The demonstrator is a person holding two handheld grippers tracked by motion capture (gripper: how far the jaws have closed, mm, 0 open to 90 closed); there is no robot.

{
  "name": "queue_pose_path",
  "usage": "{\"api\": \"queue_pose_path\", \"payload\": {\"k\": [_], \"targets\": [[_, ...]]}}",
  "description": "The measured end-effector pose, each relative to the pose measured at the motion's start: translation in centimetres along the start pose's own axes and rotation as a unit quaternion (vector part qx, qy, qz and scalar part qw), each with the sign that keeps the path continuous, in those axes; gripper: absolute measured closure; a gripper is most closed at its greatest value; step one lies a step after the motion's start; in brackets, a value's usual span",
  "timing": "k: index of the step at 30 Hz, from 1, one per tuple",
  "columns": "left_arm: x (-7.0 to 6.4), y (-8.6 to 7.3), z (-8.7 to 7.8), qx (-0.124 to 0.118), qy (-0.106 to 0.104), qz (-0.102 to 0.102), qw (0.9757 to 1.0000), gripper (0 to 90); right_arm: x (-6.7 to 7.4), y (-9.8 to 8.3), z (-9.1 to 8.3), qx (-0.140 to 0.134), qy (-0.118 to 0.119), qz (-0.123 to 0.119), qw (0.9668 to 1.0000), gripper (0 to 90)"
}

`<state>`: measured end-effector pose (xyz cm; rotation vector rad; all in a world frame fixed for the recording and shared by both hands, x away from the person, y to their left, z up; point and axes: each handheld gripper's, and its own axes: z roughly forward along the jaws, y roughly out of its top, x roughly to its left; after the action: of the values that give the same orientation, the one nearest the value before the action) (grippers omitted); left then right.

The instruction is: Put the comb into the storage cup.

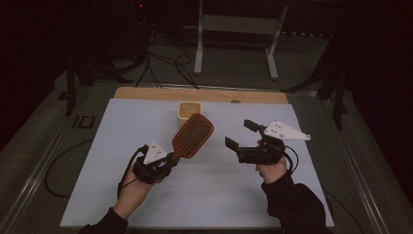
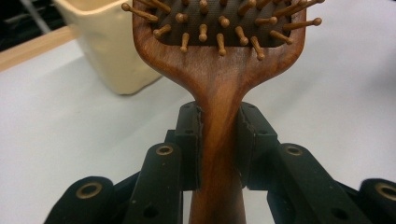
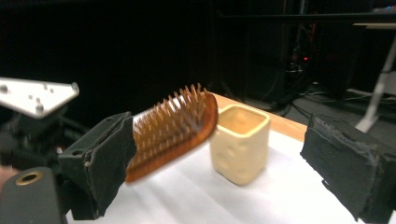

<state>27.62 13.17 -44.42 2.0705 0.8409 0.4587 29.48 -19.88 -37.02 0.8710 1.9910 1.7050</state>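
Hairbrush handle end hidden between left gripper pads

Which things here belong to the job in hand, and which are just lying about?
In the job:
- wooden hairbrush, handle clamped in the left gripper
- cream cup beyond the brush
- right gripper, fingers wide apart, nothing between them

Lying about:
- cables behind the table
- white metal frame

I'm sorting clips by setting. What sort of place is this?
Probably a lab or recording studio, not a home. A white table stands in a dark room with cables trailing over the floor and a metal stand behind; the left gripper holds a hairbrush near a cup.
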Motion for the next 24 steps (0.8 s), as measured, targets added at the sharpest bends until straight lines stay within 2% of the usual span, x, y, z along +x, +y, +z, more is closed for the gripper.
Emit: {"api": "queue_pose_path", "payload": {"k": [2, 3, 4, 6, 8, 10, 11, 13, 14, 16, 17, 18, 19, 20, 22, 24], "targets": [[-0.2, -0.1, 0.0, -0.005, 0.001, 0.000, 1.0000, 73.2, 0.0, 0.0, 0.4, 0.000, 0.003, 0.009, 1.0000, 9.2], [-0.4, -0.1, 0.2, -0.010, -0.005, 0.001, 0.9999, 73.2, 0.0, 0.0, 0.9, 0.000, 0.008, 0.022, 0.9997, 9.2], [-0.7, -0.2, 0.2, -0.015, -0.002, 0.004, 0.9999, 73.2, 0.0, 0.0, 1.7, 0.003, 0.011, 0.044, 0.9990, 9.2], [-1.0, -0.2, 0.4, -0.020, -0.003, 0.008, 0.9998, 73.2, 0.2, -0.1, 2.7, 0.005, 0.016, 0.063, 0.9979, 9.1], [-1.3, -0.3, 0.5, -0.027, -0.010, 0.010, 0.9995, 73.2, 0.3, -0.3, 3.5, 0.011, 0.022, 0.083, 0.9963, 9.1], [-1.5, -0.5, 0.5, -0.035, -0.009, 0.014, 0.9992, 73.2, 0.4, -0.4, 4.2, 0.014, 0.015, 0.099, 0.9949, 9.1], [-1.6, -0.5, 0.6, -0.036, -0.015, 0.012, 0.9992, 73.3, 0.4, -0.5, 4.5, 0.018, 0.019, 0.109, 0.9937, 8.9], [-1.8, -0.6, 0.7, -0.042, -0.013, 0.015, 0.9989, 73.2, 0.4, -0.7, 5.0, 0.020, 0.018, 0.126, 0.9916, 8.7], [-1.8, -0.7, 0.8, -0.043, -0.020, 0.014, 0.9988, 73.2, 0.5, -0.8, 5.3, 0.022, 0.021, 0.136, 0.9903, 8.7], [-2.0, -0.8, 1.0, -0.045, -0.013, 0.018, 0.9987, 73.2, 0.4, -1.1, 5.7, 0.023, 0.029, 0.155, 0.9872, 8.7], [-2.0, -0.9, 1.1, -0.043, -0.018, 0.017, 0.9988, 73.2, 0.4, -1.2, 6.0, 0.029, 0.041, 0.167, 0.9848, 8.7], [-2.1, -0.9, 1.2, -0.043, -0.016, 0.018, 0.9988, 73.2, 0.4, -1.4, 6.2, 0.031, 0.044, 0.177, 0.9828, 8.7], [-2.2, -1.0, 1.2, -0.046, -0.011, 0.018, 0.9987, 73.2, 0.4, -1.6, 6.4, 0.032, 0.057, 0.189, 0.9797, 8.7], [-2.1, -1.0, 1.3, -0.046, -0.018, 0.015, 0.9986, 73.2, 0.4, -1.8, 6.7, 0.036, 0.061, 0.197, 0.9778, 8.7], [-2.2, -1.1, 1.3, -0.046, -0.011, 0.019, 0.9987, 73.2, 0.4, -2.1, 7.0, 0.044, 0.066, 0.215, 0.9733, 8.8], [-2.1, -1.1, 1.4, -0.044, -0.017, 0.016, 0.9988, 73.2, 0.4, -2.4, 7.2, 0.048, 0.069, 0.234, 0.9687, 11.8]]}}
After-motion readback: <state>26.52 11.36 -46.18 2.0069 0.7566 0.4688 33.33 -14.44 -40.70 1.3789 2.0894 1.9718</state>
